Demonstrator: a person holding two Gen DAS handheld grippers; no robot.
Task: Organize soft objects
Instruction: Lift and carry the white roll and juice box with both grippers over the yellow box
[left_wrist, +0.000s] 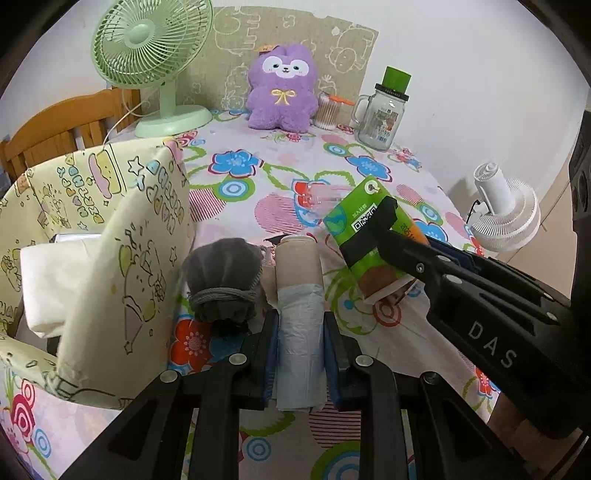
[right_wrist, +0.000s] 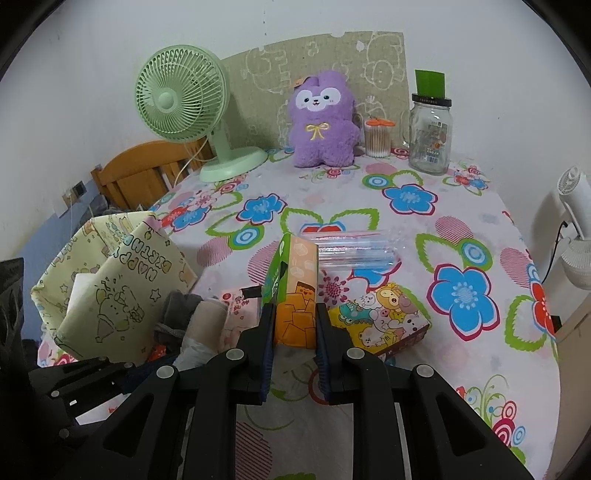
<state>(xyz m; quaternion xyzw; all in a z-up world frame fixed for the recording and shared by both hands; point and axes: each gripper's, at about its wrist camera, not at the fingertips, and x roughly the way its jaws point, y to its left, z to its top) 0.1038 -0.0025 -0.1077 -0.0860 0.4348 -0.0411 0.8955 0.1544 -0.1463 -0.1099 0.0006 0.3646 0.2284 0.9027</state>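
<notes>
- Pale yellow fabric storage bin with cartoon print (left_wrist: 122, 236) sits at the left of the floral-cloth surface (left_wrist: 258, 177), walls slumped. Inside: a white folded soft item (left_wrist: 51, 284); the rest of the interior is hidden.
- Clear glass mason mug with green lid (left_wrist: 384, 110) stands at the back of the surface; contents can't be made out. Small clear tub of cotton swabs with orange lid (left_wrist: 327, 112) stands just beside the purple plush toy (left_wrist: 282, 88).
- Left tongs (left_wrist: 301, 354) clamped on a roll of pale blue-white plastic bags on a beige core (left_wrist: 300, 314), near end between the pads, the roll pointing away from the camera.
- Grey bundled fabric piece tied with a cord (left_wrist: 221, 284) lies touching the roll's left side, next to the bin.
- Right tongs (right_wrist: 294, 343) narrow, gripping a green and orange soft pack with a QR code (right_wrist: 295, 291), tilted, its far end raised.
- Clear plastic tube (right_wrist: 351, 247) lies behind that pack; colourful cartoon-print box (right_wrist: 384, 321) lies just to the right of it.
</notes>
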